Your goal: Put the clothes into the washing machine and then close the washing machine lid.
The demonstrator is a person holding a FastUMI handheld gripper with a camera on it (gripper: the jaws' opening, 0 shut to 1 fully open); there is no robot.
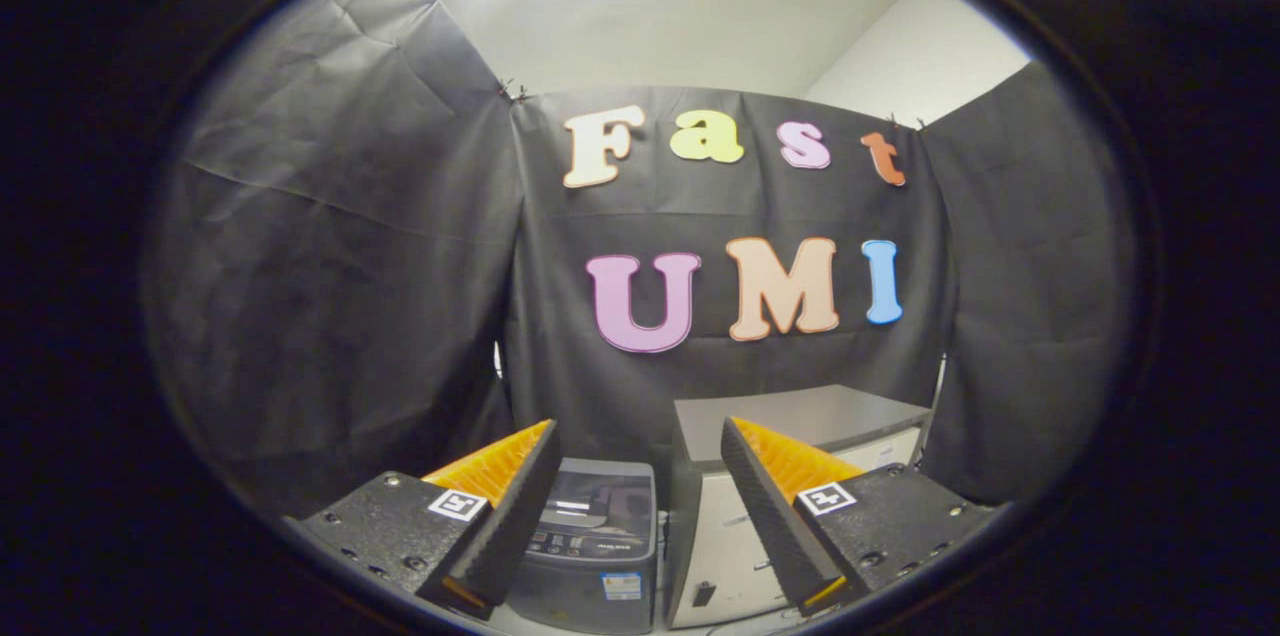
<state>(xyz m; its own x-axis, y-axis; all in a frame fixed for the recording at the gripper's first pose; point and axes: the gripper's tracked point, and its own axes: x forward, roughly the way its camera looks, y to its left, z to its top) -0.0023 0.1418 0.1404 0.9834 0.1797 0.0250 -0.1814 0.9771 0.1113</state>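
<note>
Grey and small, the washing machine [590,541] stands just ahead of the claw [638,436], between its two spread fingers and nearer the left one, its lid down. Just beside it on the right stands a white cabinet [715,536] with a grey top.

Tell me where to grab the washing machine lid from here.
Likely its front edge, coming from above. The washing machine sits low beyond the open gripper, beside a cabinet; its lid looks flat. No handle is clear.
</note>
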